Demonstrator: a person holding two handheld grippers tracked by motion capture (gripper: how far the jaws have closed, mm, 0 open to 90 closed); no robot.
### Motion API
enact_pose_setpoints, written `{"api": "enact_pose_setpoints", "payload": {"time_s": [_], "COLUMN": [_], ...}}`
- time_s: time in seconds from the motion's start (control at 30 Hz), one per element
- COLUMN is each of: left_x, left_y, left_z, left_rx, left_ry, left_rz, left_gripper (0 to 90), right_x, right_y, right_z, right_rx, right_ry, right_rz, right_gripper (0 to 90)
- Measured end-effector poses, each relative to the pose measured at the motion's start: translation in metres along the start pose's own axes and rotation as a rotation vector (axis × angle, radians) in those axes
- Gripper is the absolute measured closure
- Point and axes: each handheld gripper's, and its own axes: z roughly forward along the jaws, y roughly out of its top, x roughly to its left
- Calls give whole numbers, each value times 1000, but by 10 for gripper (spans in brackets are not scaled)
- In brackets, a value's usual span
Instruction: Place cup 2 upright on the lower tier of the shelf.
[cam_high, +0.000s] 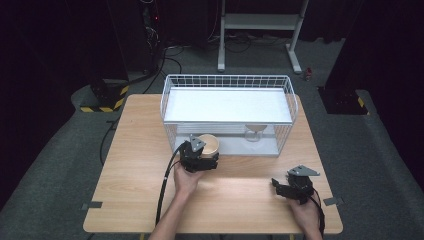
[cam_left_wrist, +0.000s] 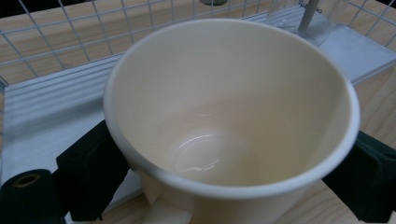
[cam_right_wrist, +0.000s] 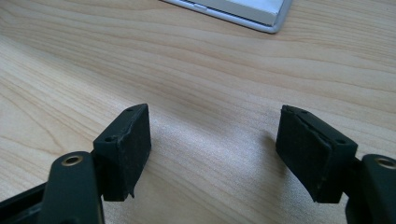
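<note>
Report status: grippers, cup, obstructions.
Left gripper shut on cream cup at the wire rack front. Right gripper open, empty, over table. Nothing in the way.

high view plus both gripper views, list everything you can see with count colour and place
cup: 1, cream, held between the left gripper's jaws at the front edge of the rack
wire rack: 1, white, two tiers, at the far middle of the table
stemmed glass: 1, clear, on the rack's lower shelf, right of the cup
table: 1, light wood, centre of the high view
metal stand: 1, grey, on the floor behind the table
striped blocks: 2, black and yellow, on the floor to either side beyond the table
left gripper: 1, black, shut on the cup
right gripper: 1, black, jaws open over bare wood at the table's near right
forearms: 2, coming in from the bottom edge
</note>
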Motion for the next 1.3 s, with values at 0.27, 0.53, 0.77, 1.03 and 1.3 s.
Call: {"api": "enact_pose_setpoints", "payload": {"time_s": [0.27,0.53,0.77,1.03,1.3], "left_x": [-1,3,5,6,7], "left_y": [4,4,4,12,12], "left_z": [6,10,15,23,28], "left_rx": [8,-9,-24,3,7], "left_ry": [5,9,17,34,41], "left_rz": [21,10,7,12,11], "left_gripper": [94,94,94,92,84], "right_x": [0,0,0,0,0], "right_y": [0,0,0,0,0], "right_z": [0,0,0,0,0], "right_rx": [0,0,0,1,1], "right_ry": [-1,0,-1,-1,-1], "right_rz": [-1,0,-2,1,0], "right_gripper": [264,264,264,264,264]}}
